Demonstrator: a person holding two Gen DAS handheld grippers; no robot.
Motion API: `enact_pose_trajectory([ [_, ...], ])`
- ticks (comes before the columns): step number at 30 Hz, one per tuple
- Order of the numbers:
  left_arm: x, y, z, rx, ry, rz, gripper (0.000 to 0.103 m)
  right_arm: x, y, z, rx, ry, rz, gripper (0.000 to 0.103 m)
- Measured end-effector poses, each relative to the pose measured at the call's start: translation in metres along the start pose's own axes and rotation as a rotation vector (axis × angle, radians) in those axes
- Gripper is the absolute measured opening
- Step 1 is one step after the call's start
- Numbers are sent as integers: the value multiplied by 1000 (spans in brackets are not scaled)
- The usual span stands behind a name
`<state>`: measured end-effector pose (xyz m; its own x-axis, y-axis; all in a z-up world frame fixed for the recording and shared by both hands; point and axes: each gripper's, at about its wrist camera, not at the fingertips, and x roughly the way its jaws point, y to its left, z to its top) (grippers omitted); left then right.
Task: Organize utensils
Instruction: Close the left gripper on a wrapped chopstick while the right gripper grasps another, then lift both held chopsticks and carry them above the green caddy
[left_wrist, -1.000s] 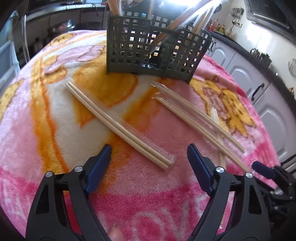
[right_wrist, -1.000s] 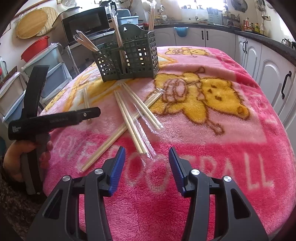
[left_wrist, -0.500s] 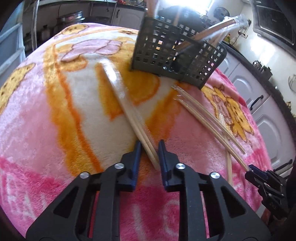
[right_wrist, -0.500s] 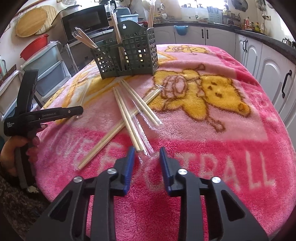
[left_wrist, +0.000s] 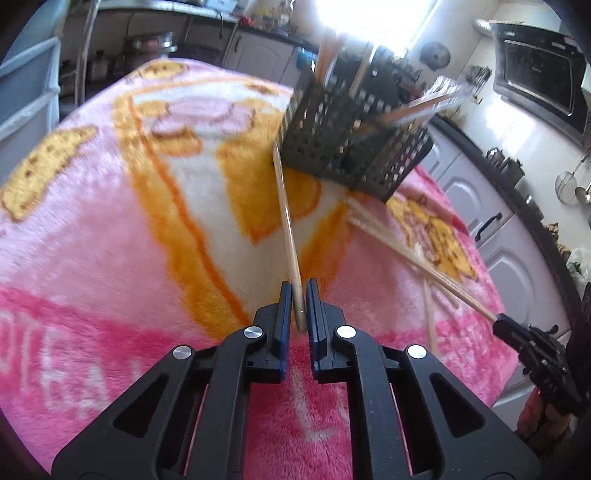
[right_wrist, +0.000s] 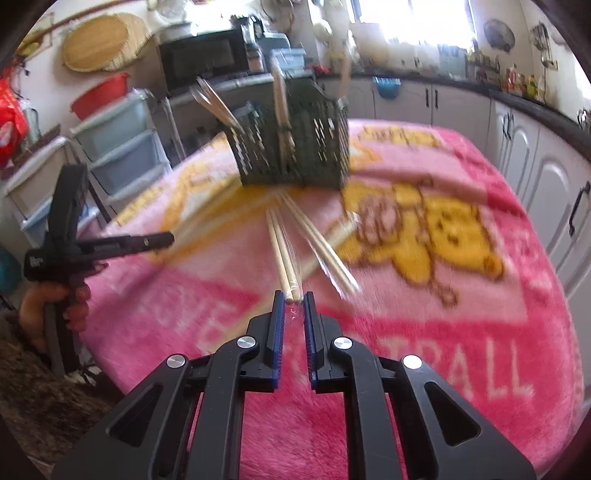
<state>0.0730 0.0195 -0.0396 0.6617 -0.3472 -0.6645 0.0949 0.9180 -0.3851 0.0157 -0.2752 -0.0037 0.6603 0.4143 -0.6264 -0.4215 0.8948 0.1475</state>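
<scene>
A dark grid utensil basket (left_wrist: 332, 147) (right_wrist: 295, 155) stands on the pink blanket and holds several chopsticks. My left gripper (left_wrist: 298, 291) is shut on the near end of a wrapped chopstick pair (left_wrist: 286, 214) that points toward the basket. My right gripper (right_wrist: 293, 299) is closing its jaws, and its pads press the end of another wrapped chopstick pair (right_wrist: 280, 243). More loose pairs (right_wrist: 325, 247) lie on the blanket in front of the basket. Each gripper also shows in the other's view: the left gripper (right_wrist: 170, 239) and the right gripper (left_wrist: 496, 321).
The pink cartoon blanket (right_wrist: 406, 332) covers a round table. White cabinets (right_wrist: 546, 192) run along the right, grey plastic drawers (right_wrist: 122, 147) stand at the left. A person's hand (right_wrist: 48, 299) holds the left gripper's handle beyond the table edge.
Both grippers went from wide open to closed on chopstick pairs. The left one moved in toward the basket with its pair. The right one rose with its pair.
</scene>
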Motion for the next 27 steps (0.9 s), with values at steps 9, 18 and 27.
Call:
enact_pose_trajectory([
  [9,-46,-8,22,55,-132,-16,4,-24,23,46,-73,-168,42,9],
  [18,-72,-14,31,57,-156,-108,4,-39,30,82,-92,-291,56,7],
  [27,-96,-18,41,74,-224,-114,3,-49,32,108,-104,-359,46,7],
])
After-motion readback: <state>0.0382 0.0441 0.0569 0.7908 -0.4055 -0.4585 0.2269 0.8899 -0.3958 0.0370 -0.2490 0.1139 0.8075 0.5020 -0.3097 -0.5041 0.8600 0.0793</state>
